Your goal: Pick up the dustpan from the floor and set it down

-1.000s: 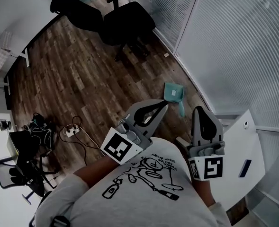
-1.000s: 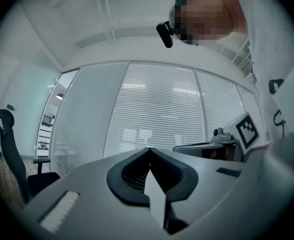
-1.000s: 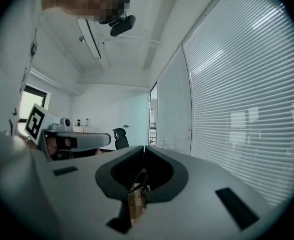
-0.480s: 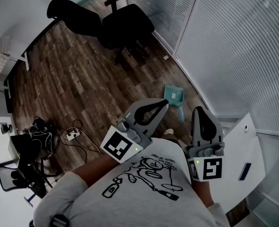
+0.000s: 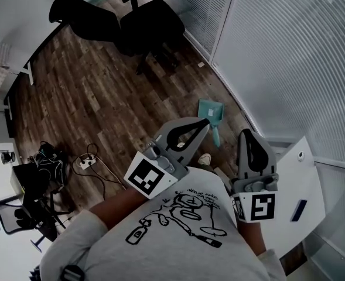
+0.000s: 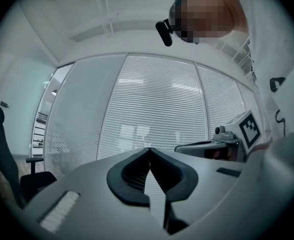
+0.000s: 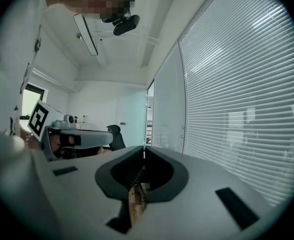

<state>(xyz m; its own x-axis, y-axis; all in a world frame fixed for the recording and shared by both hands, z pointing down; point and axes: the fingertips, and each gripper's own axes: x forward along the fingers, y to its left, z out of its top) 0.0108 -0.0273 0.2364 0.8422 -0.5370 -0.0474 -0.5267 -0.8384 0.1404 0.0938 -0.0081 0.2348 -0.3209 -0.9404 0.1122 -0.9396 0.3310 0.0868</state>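
- Left claw [image 5: 202, 124] held level in front of the chest, jaws together, empty.
- Right claw [image 5: 246, 135] level beside it, jaws together, empty.
- Teal dustpan [image 5: 210, 110] lies at the floor's [image 5: 90, 98] edge, by the blinds [image 5: 289, 57].

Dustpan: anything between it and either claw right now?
Nothing visible. The dustpan lies on bare wood floor by the blinds, just past the left claw in the head view. Left claw and right claw are both shut and empty, held above floor level. The office chairs stand farther off.
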